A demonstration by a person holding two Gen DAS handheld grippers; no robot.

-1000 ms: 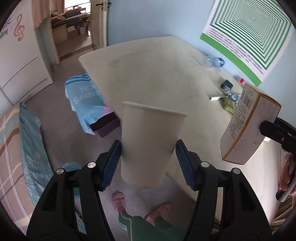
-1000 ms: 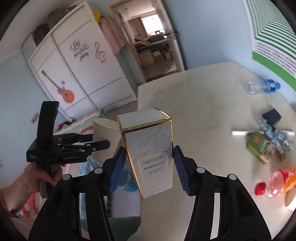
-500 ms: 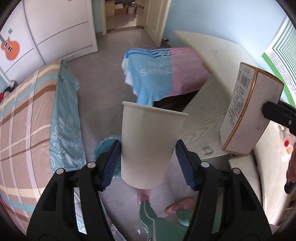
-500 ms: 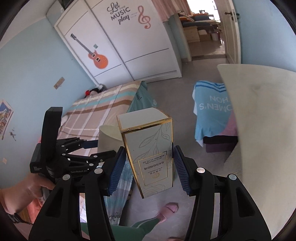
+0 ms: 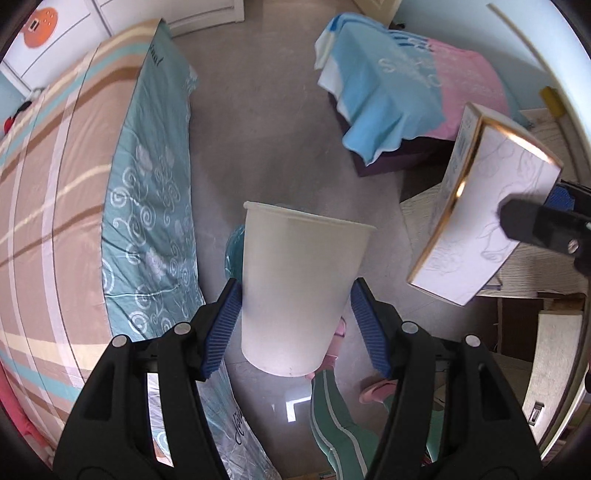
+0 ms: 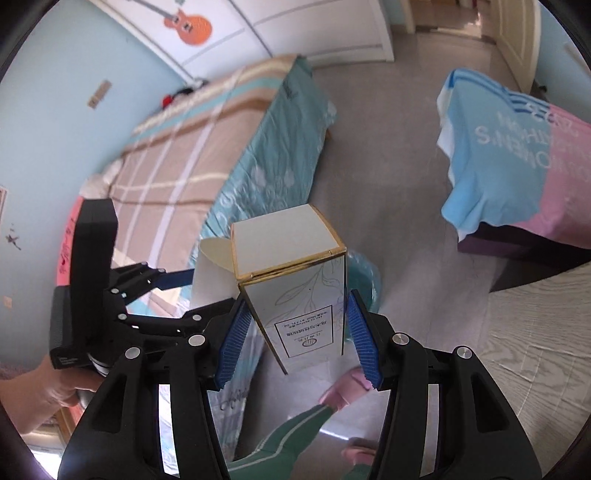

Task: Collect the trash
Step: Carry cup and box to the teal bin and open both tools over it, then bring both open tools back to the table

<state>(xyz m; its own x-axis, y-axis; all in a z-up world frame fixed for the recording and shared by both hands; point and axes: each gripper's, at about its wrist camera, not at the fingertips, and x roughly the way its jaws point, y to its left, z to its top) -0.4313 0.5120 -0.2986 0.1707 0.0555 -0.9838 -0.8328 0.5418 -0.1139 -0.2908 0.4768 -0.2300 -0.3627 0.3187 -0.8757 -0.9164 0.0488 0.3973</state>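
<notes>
Tools each pinch trash: left tool [image 5: 295, 314] a white paper cup [image 5: 299, 284], right tool [image 6: 295, 332] a gold-edged white carton [image 6: 299, 291]. Directly beyond the cup lies a teal-lined bin [image 5: 234, 254], nearer the left tool.

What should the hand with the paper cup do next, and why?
Probably lower the paper cup a little more toward the teal-lined bin peeking out right behind it. The left gripper grips the cup above the floor, so letting go now might miss.

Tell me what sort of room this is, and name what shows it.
Most likely a bedroom in a home: a bed with a brown plaid and teal floral cover, white wardrobe doors bearing an orange guitar decal, and a blue-and-pink printed T-shirt draped over a dark box on the grey floor.
</notes>
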